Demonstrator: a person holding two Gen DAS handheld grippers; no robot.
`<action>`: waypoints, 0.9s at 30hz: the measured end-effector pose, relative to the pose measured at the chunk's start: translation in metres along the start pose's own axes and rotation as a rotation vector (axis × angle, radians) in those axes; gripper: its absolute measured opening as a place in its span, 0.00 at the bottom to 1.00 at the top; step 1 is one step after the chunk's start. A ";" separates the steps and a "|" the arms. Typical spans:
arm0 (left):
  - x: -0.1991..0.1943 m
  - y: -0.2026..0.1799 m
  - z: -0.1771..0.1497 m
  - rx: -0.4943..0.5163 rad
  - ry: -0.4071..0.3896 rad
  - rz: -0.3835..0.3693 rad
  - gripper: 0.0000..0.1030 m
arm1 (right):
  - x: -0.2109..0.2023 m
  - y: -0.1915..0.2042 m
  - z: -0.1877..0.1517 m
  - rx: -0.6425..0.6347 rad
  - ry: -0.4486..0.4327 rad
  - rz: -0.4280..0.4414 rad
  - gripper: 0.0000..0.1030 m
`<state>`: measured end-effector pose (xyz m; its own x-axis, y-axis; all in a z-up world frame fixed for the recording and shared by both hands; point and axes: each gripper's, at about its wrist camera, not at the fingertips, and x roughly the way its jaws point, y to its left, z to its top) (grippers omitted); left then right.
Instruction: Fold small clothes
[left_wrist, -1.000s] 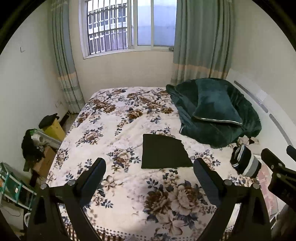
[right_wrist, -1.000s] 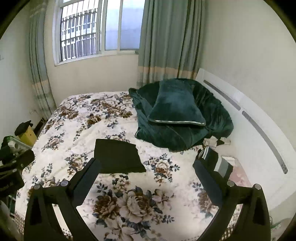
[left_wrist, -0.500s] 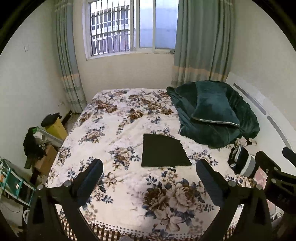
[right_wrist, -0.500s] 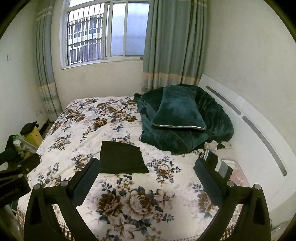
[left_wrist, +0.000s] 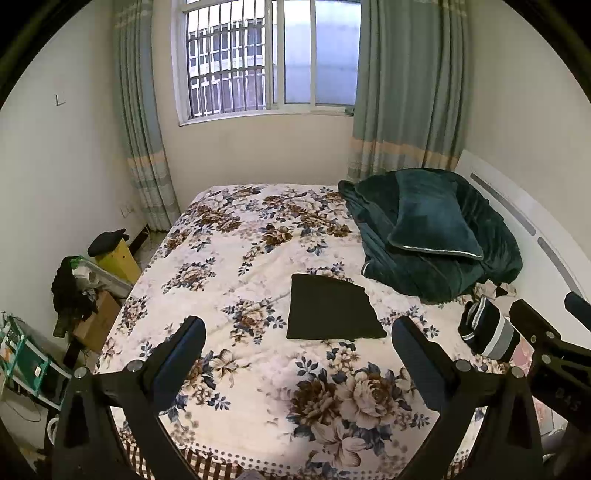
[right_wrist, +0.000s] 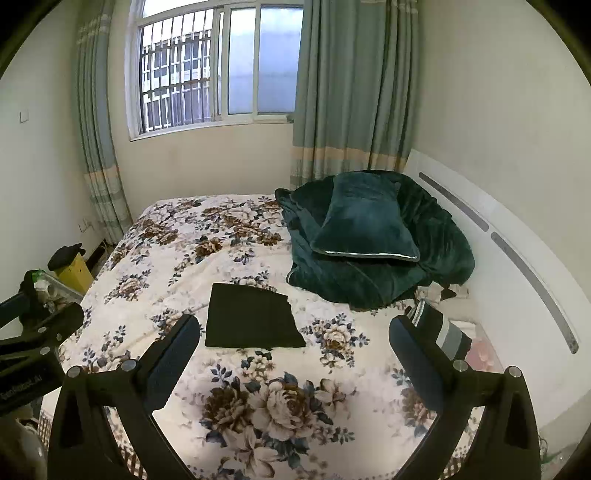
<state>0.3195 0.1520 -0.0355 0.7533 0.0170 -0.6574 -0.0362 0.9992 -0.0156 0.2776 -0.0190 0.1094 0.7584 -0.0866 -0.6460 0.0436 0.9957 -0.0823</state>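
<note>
Since the earlier frames we have drawn both grippers back and up from the bed (left_wrist: 258, 391), so more of the window and the near edge of the floral cover now shows, while the clothes lie as they did

Our left gripper (left_wrist: 297, 332) hangs above the near end of the bed with its jaws spread wide and nothing between them. Our right gripper (right_wrist: 293, 330) is just the same, wide apart and empty, and it also shows at the right edge of the left wrist view. Neither touches the bedding.

We see the folded dark garment (left_wrist: 330, 314) lying flat near the middle of the bed, a neat rough rectangle with one slanted far corner, well ahead of both grippers; in the right wrist view it (right_wrist: 251, 317) sits just beyond the left finger (right_wrist: 173, 354). A second small piece, the rolled striped garment (left_wrist: 487, 328), dark with grey and white bands, rests near the right side of the bed close to the white headboard (right_wrist: 517, 258); from the right wrist it (right_wrist: 439, 328) lies partly behind the right finger.

Beyond it we see a dark green blanket (left_wrist: 424, 273) heaped with a matching pillow (left_wrist: 432, 225) on top. On the floor left of the bed stand a yellow box (left_wrist: 118, 258) and other clutter
</note>
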 end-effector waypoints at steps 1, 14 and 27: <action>-0.001 0.000 0.000 -0.002 0.000 0.001 1.00 | 0.000 0.000 0.001 0.000 -0.001 0.002 1.00; -0.006 -0.003 -0.003 -0.020 -0.011 0.003 1.00 | 0.001 -0.001 0.005 -0.001 0.000 0.005 1.00; -0.006 -0.003 -0.005 -0.022 -0.012 0.005 1.00 | 0.001 -0.002 0.005 0.001 0.003 0.008 1.00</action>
<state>0.3119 0.1486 -0.0348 0.7612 0.0223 -0.6481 -0.0544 0.9981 -0.0296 0.2810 -0.0205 0.1126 0.7569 -0.0785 -0.6489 0.0383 0.9964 -0.0758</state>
